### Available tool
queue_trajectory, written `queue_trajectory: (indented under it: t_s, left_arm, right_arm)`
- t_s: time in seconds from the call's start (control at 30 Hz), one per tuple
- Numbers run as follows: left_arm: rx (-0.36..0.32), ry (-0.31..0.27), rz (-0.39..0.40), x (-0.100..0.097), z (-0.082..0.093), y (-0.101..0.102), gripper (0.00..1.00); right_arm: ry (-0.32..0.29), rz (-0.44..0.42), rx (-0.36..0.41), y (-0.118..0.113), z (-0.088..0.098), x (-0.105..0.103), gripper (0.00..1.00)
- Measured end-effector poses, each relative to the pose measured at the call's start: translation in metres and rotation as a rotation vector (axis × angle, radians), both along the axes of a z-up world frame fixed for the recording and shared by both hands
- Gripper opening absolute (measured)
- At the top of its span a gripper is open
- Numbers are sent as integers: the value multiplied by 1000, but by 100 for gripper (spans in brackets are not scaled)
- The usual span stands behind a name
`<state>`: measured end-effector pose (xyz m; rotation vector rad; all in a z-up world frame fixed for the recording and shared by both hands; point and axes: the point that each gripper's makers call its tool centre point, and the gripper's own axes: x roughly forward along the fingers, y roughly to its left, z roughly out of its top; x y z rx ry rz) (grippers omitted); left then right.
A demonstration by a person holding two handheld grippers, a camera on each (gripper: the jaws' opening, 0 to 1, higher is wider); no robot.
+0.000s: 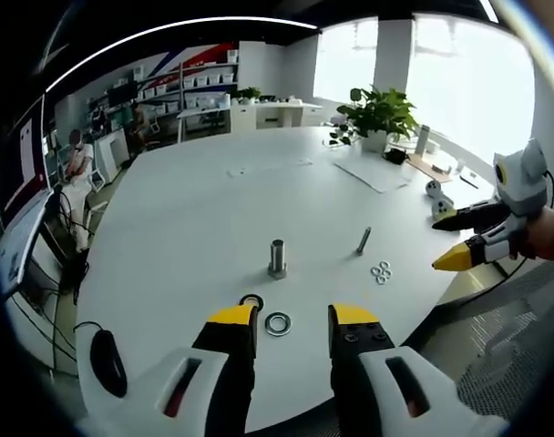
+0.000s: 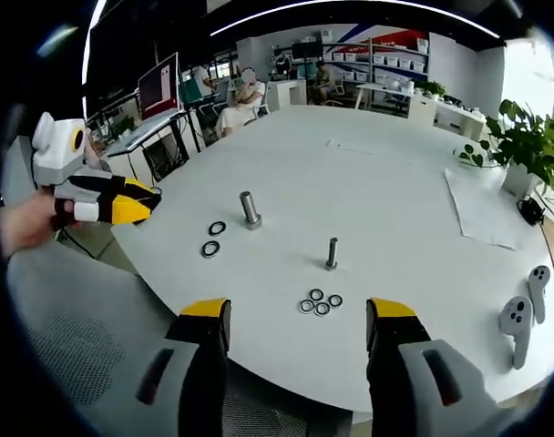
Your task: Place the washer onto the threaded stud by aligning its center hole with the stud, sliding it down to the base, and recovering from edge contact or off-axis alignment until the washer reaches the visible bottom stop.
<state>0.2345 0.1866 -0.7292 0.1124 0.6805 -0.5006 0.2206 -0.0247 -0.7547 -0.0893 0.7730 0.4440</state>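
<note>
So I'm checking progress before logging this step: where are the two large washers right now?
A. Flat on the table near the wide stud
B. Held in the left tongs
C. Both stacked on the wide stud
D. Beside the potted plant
A: both large washers lie flat on the white table close to the wide stud, which carries nothing.

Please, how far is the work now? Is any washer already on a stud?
Nothing looks done yet: the larger stud and the thin stud both stand bare on the white table. Nothing is in hand: the left gripper and right gripper are open and empty. Two larger washers and a cluster of small washers lie flat. Left to do: pick one, align it, slide it down.
</note>
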Motion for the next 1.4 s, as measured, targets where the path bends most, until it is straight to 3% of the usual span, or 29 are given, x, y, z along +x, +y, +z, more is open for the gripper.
queue_trajectory:
  t_s: [0.17,1.4]
  left_arm:
    - [44,-14,-23,-1,-1,0,29]
    - [54,13,-26,-2,-7,0,30]
  right_arm:
    - [12,-30,29,-2,1,0,62]
    - [26,9,-9,1,-4,-4,62]
